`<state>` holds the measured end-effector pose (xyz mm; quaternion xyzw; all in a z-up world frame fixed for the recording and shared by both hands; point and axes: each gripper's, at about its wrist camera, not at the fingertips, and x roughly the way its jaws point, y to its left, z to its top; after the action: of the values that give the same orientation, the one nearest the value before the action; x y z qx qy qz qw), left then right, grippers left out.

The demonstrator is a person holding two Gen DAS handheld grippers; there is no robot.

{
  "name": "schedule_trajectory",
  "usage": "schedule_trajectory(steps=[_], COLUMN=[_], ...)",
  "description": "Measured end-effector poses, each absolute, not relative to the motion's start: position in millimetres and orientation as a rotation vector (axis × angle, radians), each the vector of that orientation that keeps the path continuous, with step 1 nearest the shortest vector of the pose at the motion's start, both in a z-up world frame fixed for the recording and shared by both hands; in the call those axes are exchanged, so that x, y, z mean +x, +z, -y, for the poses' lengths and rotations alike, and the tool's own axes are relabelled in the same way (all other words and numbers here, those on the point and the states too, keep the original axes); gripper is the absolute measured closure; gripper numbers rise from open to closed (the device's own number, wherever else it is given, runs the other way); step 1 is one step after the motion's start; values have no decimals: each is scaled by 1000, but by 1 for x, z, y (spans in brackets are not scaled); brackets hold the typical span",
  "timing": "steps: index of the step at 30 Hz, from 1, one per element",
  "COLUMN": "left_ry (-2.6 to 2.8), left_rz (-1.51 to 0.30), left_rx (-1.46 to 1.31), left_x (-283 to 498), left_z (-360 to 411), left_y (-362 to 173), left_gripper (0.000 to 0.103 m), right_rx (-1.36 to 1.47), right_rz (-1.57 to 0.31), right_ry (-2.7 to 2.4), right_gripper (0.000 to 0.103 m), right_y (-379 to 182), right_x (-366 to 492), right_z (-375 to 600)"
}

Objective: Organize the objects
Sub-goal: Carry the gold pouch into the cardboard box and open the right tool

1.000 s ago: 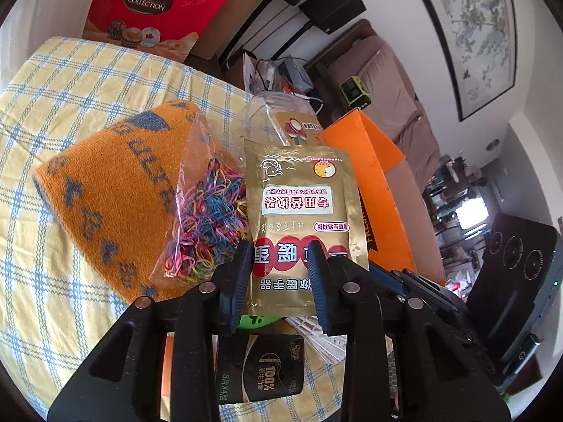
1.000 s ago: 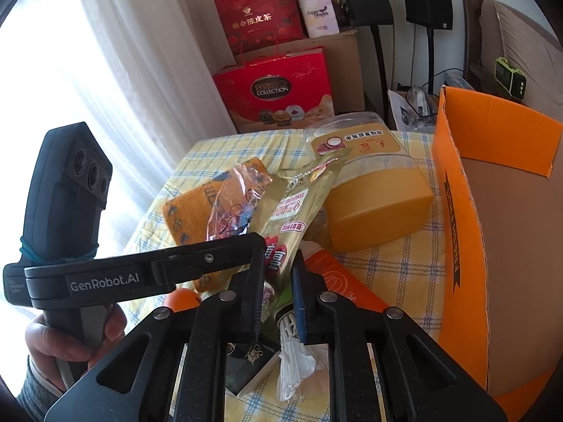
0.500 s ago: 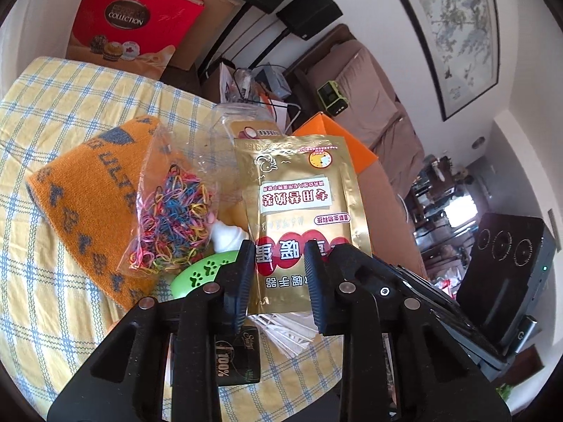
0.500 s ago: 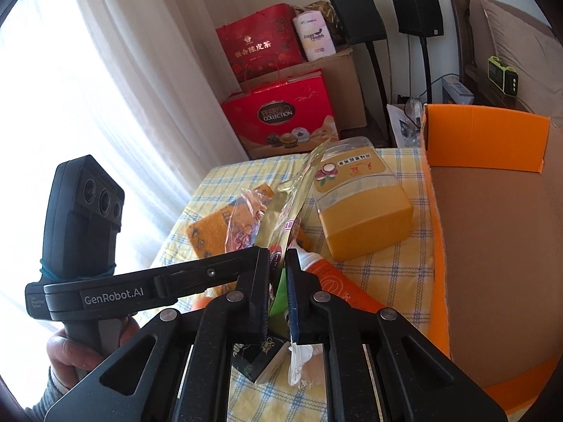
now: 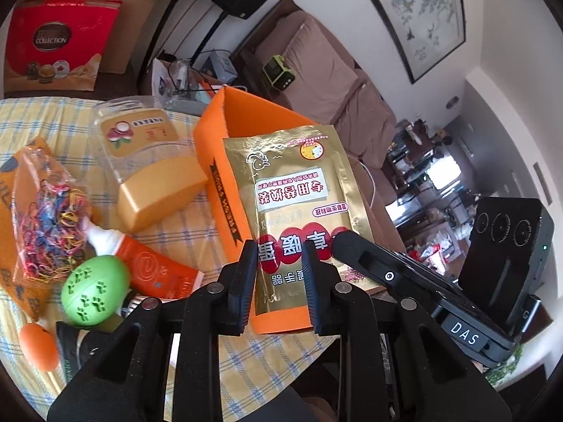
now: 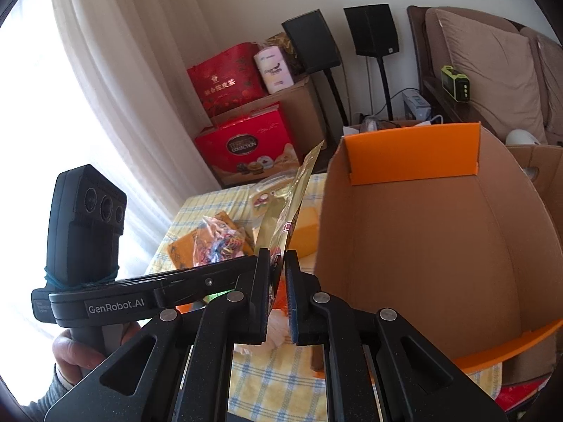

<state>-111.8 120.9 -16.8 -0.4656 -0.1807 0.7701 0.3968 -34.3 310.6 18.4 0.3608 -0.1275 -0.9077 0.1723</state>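
Both grippers were clamped on the gold pouch (image 5: 299,190): left gripper (image 5: 279,274) fingers closed on its lower edge, right gripper (image 6: 278,281) fingers closed on the same pouch, seen edge-on. Pouch was held up off the tabletop (image 5: 42,116), its top leaning over the near wall of the orange box (image 5: 246,112). Step in hand, prob.: drop pouch into box. To do it well: keep both hands moving together so the foil didn't twist, clear the box rim w/ the bottom edge, lower inside, then let go w/ both at once. Hair-tie bag (image 5: 49,218), green ball (image 5: 95,290) & orange tube (image 5: 155,263) lay on the tabletop.
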Motion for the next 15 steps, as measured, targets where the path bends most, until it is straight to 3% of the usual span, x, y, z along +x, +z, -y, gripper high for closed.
schedule_trajectory(steps=[11,15], left_ry=[1899,1922], left_rz=[307,301], left_rx=[-1233,-1219], left_x=[-87,-79], left_z=[-183,-180], left_y=[-27,-23], left_gripper=[81,80], right_rx=[1173,1307], right_rz=[483,392], right_ry=[-2586,-2651], right_gripper=[90,89], right_y=[-12,-34], right_x=[-34,-41], right_z=[-375,-377])
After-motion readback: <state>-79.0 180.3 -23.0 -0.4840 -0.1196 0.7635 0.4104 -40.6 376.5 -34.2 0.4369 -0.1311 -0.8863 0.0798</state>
